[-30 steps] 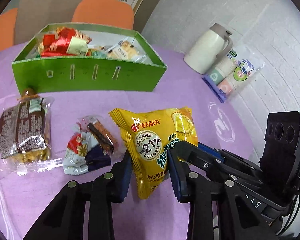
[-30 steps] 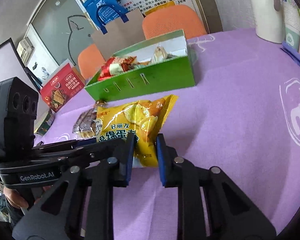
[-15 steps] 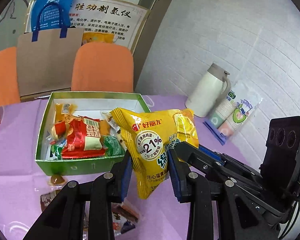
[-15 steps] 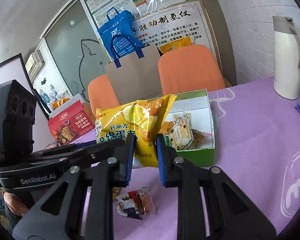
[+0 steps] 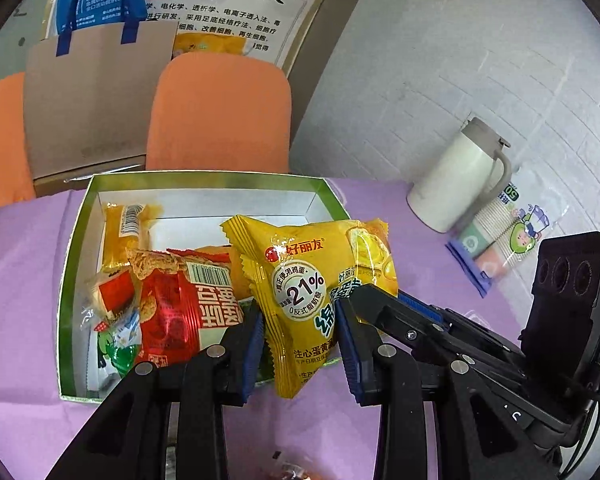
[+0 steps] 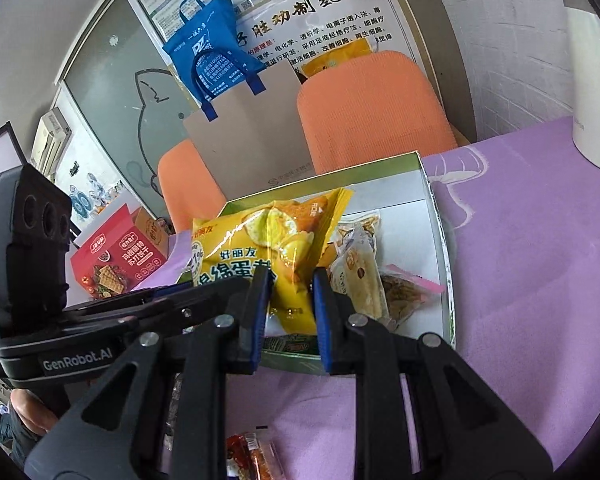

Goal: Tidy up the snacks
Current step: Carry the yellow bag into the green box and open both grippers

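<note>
Both grippers pinch one yellow cake packet [image 5: 312,276] and hold it in the air over the near part of the green snack box [image 5: 70,280]. My left gripper [image 5: 300,340] is shut on the packet's lower half. My right gripper [image 6: 288,308] is shut on the same yellow packet [image 6: 268,248] from the other side. The box [image 6: 446,260] holds several snacks, among them a red packet [image 5: 180,308] and clear-wrapped pastries [image 6: 360,272]. The packet hides part of the box's inside.
A white thermos [image 5: 456,188] and a sleeve of paper cups [image 5: 504,240] stand at the right on the purple tablecloth. Orange chairs [image 5: 220,112] and a brown paper bag [image 5: 92,100] are behind the box. A red biscuit carton [image 6: 120,256] sits left; a small snack [image 6: 252,456] lies close by.
Both grippers lifted the yellow packet off the table and carried it forward to above the green box. The box now lies close below, and its inside is visible.
</note>
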The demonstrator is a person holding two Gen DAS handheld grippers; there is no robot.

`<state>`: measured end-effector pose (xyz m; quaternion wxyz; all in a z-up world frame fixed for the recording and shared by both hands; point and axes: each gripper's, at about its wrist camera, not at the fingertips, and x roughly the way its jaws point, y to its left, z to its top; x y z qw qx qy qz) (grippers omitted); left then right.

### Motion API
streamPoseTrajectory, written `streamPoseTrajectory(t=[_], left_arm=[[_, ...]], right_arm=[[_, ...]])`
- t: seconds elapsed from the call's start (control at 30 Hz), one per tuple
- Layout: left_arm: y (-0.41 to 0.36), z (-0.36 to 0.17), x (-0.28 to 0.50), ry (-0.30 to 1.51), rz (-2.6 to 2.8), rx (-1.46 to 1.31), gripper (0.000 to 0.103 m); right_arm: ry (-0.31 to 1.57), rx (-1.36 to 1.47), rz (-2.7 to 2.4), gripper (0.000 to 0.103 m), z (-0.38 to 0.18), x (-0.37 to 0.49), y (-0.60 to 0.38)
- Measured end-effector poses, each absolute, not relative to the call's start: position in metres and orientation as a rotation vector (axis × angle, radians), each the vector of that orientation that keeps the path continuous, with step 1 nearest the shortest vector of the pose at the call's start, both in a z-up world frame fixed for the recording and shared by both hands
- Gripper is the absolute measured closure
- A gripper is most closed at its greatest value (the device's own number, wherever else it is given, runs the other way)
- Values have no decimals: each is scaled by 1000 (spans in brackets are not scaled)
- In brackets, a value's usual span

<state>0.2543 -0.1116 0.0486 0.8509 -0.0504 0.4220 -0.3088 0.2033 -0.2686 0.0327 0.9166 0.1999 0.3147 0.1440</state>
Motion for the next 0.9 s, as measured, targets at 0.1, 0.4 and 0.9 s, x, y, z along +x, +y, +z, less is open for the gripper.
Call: streamPoseTrajectory(t=[0.1,0.4,0.9], left_arm=[[-112,36,266,893,-568,-74,57],[-114,24,274,821,-477,36,46],[-63,86,183,662,-337,-20,0]], right_arm=[[690,417,278,79,19,218,-269],[722,307,232,80,1,233,-259],[582,226,206,1,60,141,-259]])
